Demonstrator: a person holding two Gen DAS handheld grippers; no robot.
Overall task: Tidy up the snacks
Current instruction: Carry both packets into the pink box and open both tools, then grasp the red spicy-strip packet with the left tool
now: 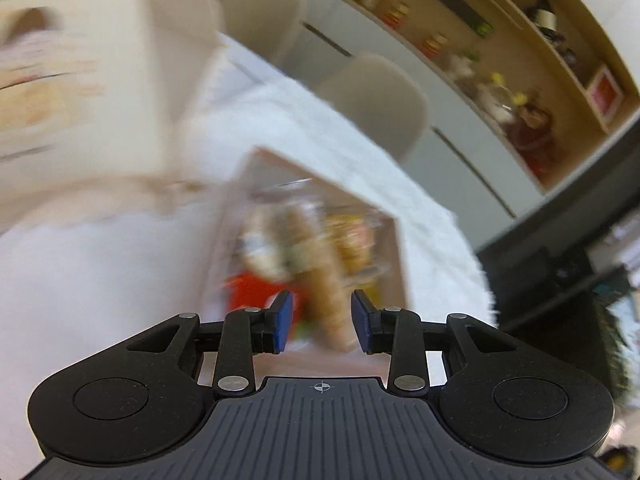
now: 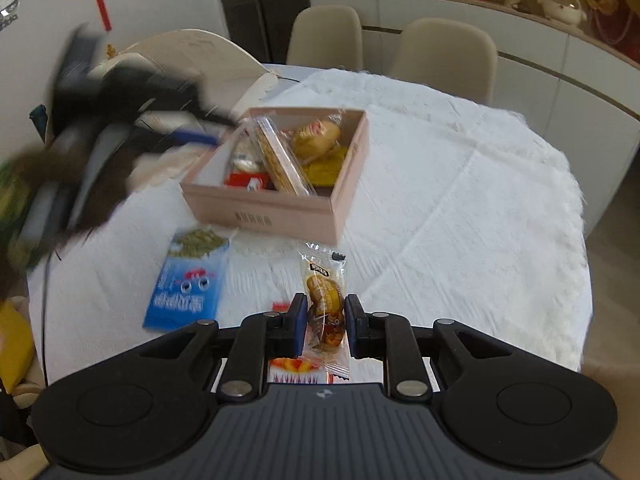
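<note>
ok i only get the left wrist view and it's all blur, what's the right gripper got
observer: the right gripper is shut on a clear-wrapped snack packet.
operator: anything outside the box
observer: yes, a blue packet lies flat on the white tablecloth, in front of the pink box and apart from it.
operator: where's my gripper from there
observer: the left gripper is a blur at the box's far left corner, jaws open.
</note>
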